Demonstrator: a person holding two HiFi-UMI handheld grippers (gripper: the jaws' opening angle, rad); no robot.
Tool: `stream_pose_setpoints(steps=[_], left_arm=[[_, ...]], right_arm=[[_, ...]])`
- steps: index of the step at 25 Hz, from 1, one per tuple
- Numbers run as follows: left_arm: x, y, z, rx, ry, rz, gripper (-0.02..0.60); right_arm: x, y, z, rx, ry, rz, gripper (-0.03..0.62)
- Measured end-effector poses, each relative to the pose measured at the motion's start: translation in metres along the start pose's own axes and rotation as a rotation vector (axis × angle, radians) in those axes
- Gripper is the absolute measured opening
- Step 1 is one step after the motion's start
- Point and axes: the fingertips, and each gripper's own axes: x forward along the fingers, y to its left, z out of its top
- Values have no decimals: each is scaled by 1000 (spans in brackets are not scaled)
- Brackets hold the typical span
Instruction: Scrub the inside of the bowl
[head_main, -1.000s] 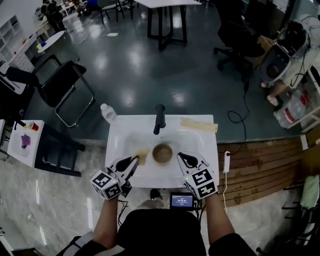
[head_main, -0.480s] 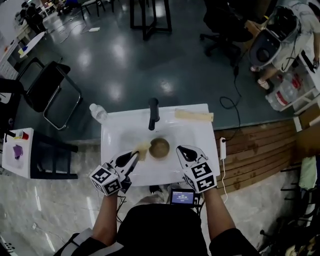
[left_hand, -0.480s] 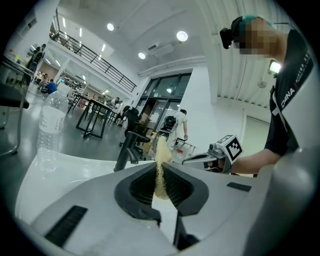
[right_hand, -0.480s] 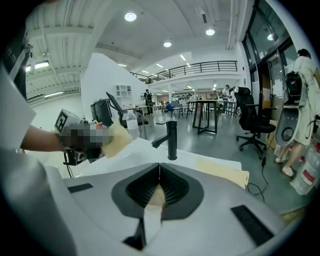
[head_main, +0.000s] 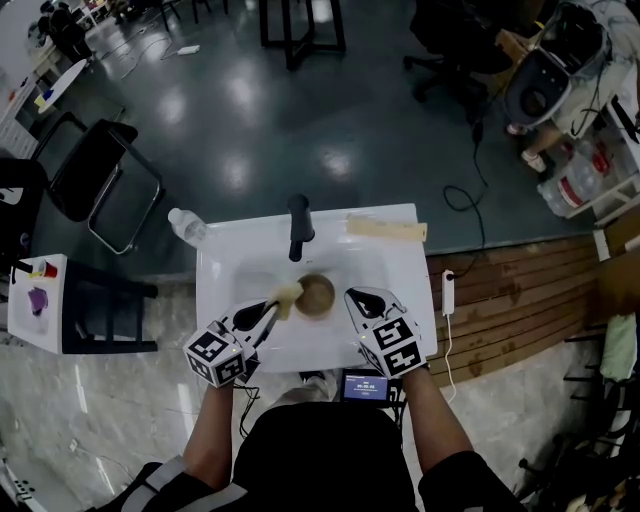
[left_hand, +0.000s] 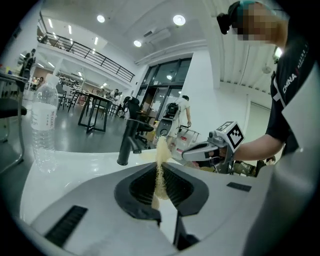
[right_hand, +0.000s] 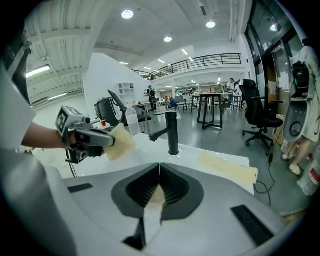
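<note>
A brown bowl (head_main: 319, 296) sits in the white sink (head_main: 225, 275), in front of the black faucet (head_main: 298, 226). My left gripper (head_main: 272, 308) is shut on a yellow sponge (head_main: 288, 293), which touches the bowl's left rim. In the left gripper view the sponge (left_hand: 161, 156) stands edge-on between the jaws. My right gripper (head_main: 350, 296) is at the bowl's right rim, and its jaws are shut with a tan piece of the bowl (right_hand: 156, 196) between them. The right gripper view shows the left gripper (right_hand: 107, 140) holding the sponge (right_hand: 121, 141).
A clear water bottle (head_main: 185, 225) stands at the sink's back left corner. A pale yellow cloth (head_main: 385, 229) lies along the back right rim. A small screen (head_main: 365, 386) hangs below the front edge. Chairs and tables stand on the dark floor beyond.
My left gripper has carried the sponge right, from a gap beside the bowl to touching its left rim. The right gripper has stayed at the bowl's right rim.
</note>
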Motion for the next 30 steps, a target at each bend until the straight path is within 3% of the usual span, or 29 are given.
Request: stream_pose_setpoints(steps=[7, 16, 17, 20, 30], left_arm=[[29, 13, -17, 77, 156, 32, 20], [67, 33, -67, 169, 399, 40, 20], [71, 35, -72, 179, 417, 38, 20], [84, 38, -83, 200, 459, 24, 20], [112, 44, -120, 307, 597, -26, 20]], right_arm=[[31, -8, -29, -7, 110, 92, 11], [89, -13, -67, 52, 275, 193, 23], [94, -13, -72, 60, 295, 202, 61], [108, -15, -84, 83, 350, 223, 84], [152, -22, -120, 155, 463, 216, 84]])
